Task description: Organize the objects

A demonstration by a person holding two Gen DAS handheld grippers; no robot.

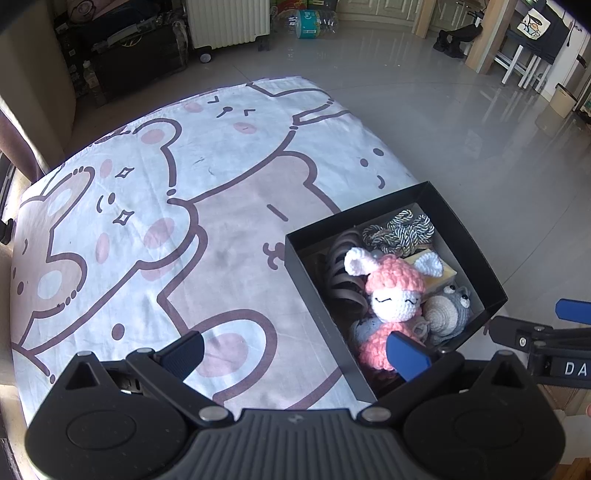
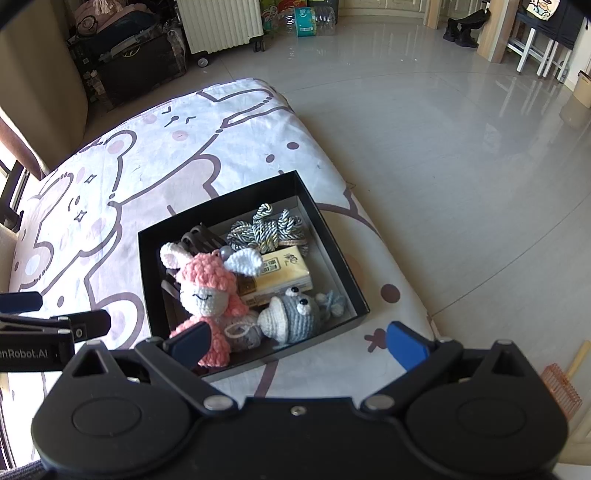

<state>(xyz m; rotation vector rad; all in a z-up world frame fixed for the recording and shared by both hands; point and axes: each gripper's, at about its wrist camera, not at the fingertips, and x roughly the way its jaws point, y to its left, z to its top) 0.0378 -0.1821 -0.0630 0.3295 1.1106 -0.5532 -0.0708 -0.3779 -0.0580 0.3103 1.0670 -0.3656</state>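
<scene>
- The black box (image 2: 334,254) stands open near the right edge of the bed, on the cartoon bear sheet (image 1: 155,206), with all the small things inside it.
- The pink crochet doll (image 2: 207,291) with white ears lies on top in the box, toward its left wall, with the face up.
- Just beside the doll, at the near right part of the box, sits a grey crochet toy (image 2: 295,317) with round eyes and a white front.
- Between these two and the far wall lies a yellow tissue pack (image 2: 282,275), partly under one ear of the doll.
- At the far corner of the box is a bundle of twisted grey and white cord (image 2: 267,230).
- A dark hair claw clip (image 1: 341,273) lies along the left wall, partly hidden under the doll.
- The right claw (image 2: 295,345) hangs over the near edge of the box, fingers wide apart and grasping nothing; its left finger (image 2: 190,343) stands in front of the doll's pink body, and I cannot tell whether it touches.
- The left claw (image 1: 295,352) is also released and empty, over the sheet at the left of the box; its right finger (image 1: 406,354) stands in front of the near corner of the box.
- Beyond the bed there is a shiny tiled floor (image 2: 443,147) and a white radiator on wheels (image 2: 221,24) by the far wall.
</scene>
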